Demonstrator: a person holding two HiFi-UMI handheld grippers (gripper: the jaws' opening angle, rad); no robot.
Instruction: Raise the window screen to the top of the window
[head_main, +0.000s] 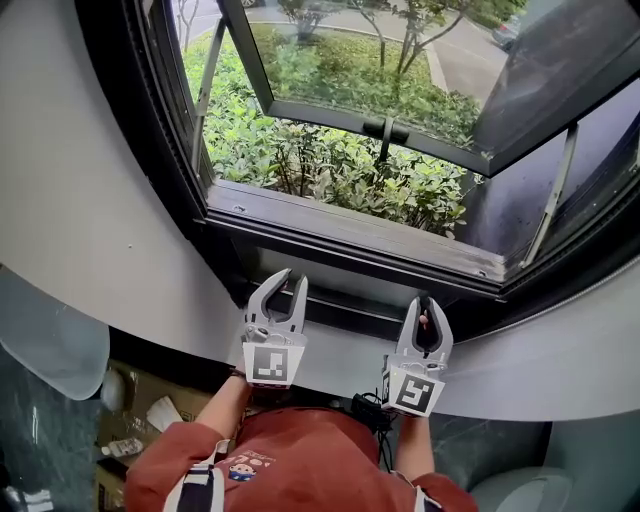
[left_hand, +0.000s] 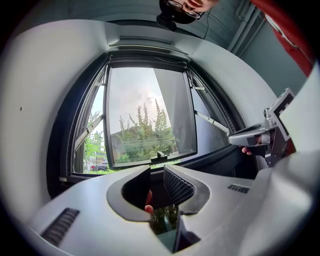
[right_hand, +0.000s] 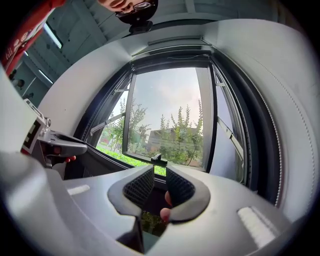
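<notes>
Head view: both of my claws reach toward the foot of one window, side by side and well apart.
Claws, count two: my left claw (head_main: 293, 281) and my right claw (head_main: 424, 302). Each carries one marker cube (head_main: 272, 362) behind its jaws.
Left claw state: the jaws stand apart with bare pads and nothing pinched. One fingertip (left_hand: 148, 207) shows low in the gap.
Right claw state: these jaws are also apart, with nothing pressed between the pads. One fingertip (right_hand: 165, 212) shows in this gap too.
Window screen: I cannot pick out its mesh in any view. One dark rail (head_main: 345, 312) runs across the window's foot, just ahead of both sets of tips. I cannot tell whether the tips touch it.
Sash (head_main: 330, 110), count one: swung outward, ahead of and above both claws.
Sash handle (head_main: 385, 128), count one: on the sash's lower edge, ahead of the space between my two claws.
Stay arms, count two: one stay arm (head_main: 205, 90) is off to the left of my left claw. The other (head_main: 553, 195) is out past the right of my right claw.
Shrubs (head_main: 330, 170): green, outside the opening, beyond both claws.
Wall (head_main: 560, 355): pale, running to either side of my claws.
</notes>
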